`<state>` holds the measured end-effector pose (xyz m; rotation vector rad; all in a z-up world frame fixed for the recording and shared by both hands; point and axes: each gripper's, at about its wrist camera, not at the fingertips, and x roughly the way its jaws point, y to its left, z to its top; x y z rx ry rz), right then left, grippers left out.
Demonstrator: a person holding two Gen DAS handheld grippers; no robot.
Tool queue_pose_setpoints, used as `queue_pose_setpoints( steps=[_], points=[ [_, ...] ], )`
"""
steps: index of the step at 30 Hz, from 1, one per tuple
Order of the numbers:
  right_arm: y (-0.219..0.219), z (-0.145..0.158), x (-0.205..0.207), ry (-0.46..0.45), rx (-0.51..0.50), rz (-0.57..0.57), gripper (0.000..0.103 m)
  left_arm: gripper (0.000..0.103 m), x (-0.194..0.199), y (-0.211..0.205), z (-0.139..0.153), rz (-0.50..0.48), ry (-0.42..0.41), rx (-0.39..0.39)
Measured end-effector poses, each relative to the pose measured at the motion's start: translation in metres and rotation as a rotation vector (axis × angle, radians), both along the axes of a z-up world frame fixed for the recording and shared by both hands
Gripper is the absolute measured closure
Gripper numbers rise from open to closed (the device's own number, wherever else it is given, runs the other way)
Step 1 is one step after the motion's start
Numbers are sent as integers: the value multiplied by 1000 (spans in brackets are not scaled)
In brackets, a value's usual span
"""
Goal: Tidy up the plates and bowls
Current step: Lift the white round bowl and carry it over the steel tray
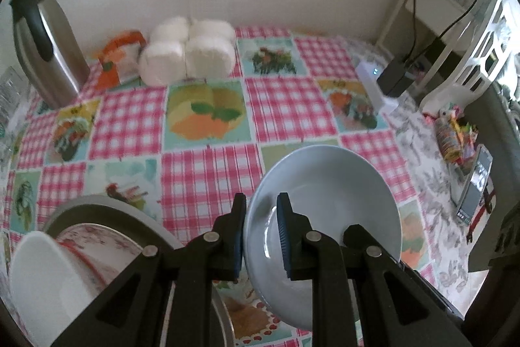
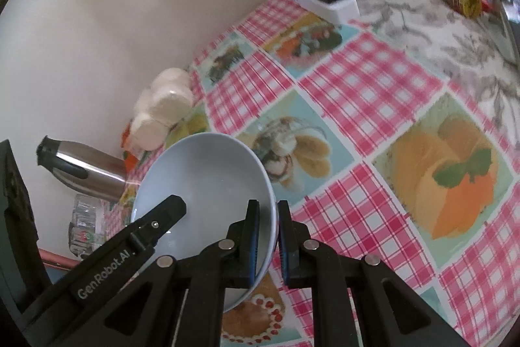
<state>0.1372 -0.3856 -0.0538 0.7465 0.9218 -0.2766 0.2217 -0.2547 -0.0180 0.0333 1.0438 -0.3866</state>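
A pale blue bowl (image 1: 328, 194) is held tilted above the checked tablecloth. My left gripper (image 1: 261, 217) is shut on its left rim, one finger inside and one outside. My right gripper (image 2: 268, 223) is shut on the opposite rim of the same bowl (image 2: 208, 181). The left gripper's finger (image 2: 162, 213) reaches into the bowl in the right wrist view. At lower left in the left wrist view a stack of dishes stands: a grey plate (image 1: 107, 207), a floral red-rimmed plate (image 1: 107, 239) and a white bowl (image 1: 45, 278).
A steel thermos (image 1: 48, 44), a pack of white rolls (image 1: 188, 51) and an orange packet (image 1: 117, 57) stand along the wall. A white power strip with a black adapter (image 1: 386, 80), sweets (image 1: 455, 132) and a phone (image 1: 474, 187) lie at the right.
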Motion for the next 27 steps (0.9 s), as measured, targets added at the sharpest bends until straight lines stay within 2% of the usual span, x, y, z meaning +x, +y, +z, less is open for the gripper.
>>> queue_pose_setpoints(
  steps=[7,14,17,27],
  points=[
    [21,42,0,-88,-22,49,89,84,-14,36,37,65,-90,-64],
    [65,80,3,-158,-76,147,89,84,-32,89,65,154,-172,-113],
    [86,94,4,-187,-91,194,89,83,-41,110,76,195,-217,-105],
    [155,116,6,-228,-122,340,89,83,-67,185,88,342,-260,-150]
  ],
)
